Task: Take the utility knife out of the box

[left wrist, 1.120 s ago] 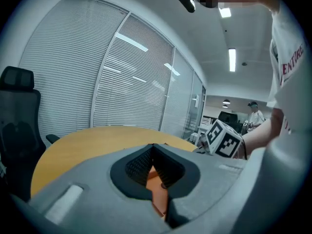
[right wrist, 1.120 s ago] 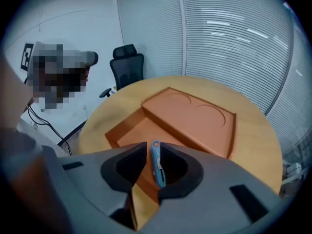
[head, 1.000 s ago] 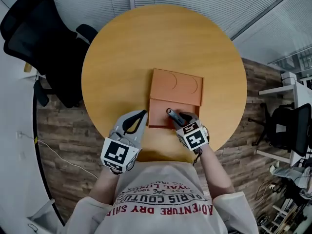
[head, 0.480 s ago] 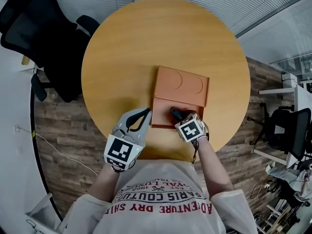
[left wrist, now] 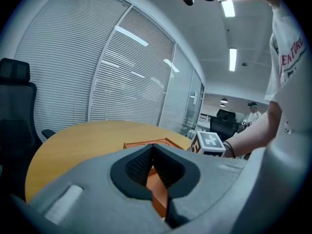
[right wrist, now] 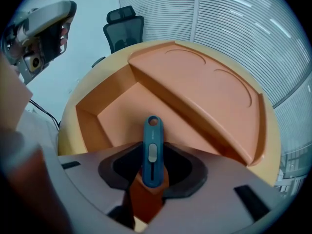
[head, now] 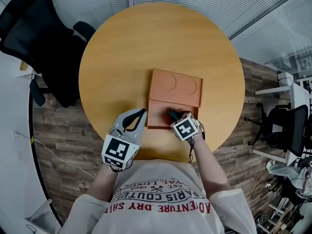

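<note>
Office meeting room: round wooden table (head: pixel 146 48), black swivel chair (head: pixel 34 38), blind-covered glass walls (left wrist: pixel 122 82).

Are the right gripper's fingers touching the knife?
Cannot tell. In the right gripper view the knife stands between the right gripper's fingers, which have just been closing, but neither contact nor a gap shows plainly.

1. We look down on a round wooden table (head: pixel 122 57) with a warm tan top.
2. One thing lies directly on it: a flat orange box (head: pixel 175 89), toward our near edge.
3. The box's far half is a raised panel with two half-round dents; its near half is an open compartment.
4. The table stands on a brown plank floor (head: pixel 58 126).
</note>
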A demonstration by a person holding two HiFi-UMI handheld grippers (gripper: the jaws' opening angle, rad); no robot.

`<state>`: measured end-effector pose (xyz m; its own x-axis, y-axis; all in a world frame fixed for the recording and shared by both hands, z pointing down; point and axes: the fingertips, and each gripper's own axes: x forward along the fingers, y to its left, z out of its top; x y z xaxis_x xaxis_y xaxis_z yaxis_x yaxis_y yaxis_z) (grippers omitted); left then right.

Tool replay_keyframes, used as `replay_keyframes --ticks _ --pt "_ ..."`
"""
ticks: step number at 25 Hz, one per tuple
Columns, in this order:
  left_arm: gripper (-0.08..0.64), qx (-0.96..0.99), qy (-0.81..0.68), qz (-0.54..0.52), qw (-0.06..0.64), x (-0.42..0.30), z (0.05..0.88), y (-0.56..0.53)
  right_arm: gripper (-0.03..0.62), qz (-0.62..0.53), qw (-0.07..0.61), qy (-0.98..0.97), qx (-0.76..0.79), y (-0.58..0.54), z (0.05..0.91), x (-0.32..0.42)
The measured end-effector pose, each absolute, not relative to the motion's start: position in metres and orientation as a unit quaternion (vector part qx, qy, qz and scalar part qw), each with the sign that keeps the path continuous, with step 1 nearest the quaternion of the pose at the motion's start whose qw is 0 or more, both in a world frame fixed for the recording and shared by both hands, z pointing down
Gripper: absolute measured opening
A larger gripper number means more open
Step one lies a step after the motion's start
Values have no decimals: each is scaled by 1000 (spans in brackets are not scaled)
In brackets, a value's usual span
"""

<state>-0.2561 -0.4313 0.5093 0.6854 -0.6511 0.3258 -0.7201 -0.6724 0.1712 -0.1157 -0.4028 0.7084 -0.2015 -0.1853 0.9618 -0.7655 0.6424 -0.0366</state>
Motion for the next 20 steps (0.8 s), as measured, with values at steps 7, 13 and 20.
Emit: replay_keyframes --ticks 7,13,20 --pt "-6 906 -387 115 126 -258 492 -411 130 260 542 -729 328 -398 705 -115" --pt "-6 902 -402 110 109 -269 479 -394 130 234 520 -751 333 -390 687 -119" --pt "-6 900 -416 98 89 -274 462 -389 132 164 446 -798 371 -390 623 -132"
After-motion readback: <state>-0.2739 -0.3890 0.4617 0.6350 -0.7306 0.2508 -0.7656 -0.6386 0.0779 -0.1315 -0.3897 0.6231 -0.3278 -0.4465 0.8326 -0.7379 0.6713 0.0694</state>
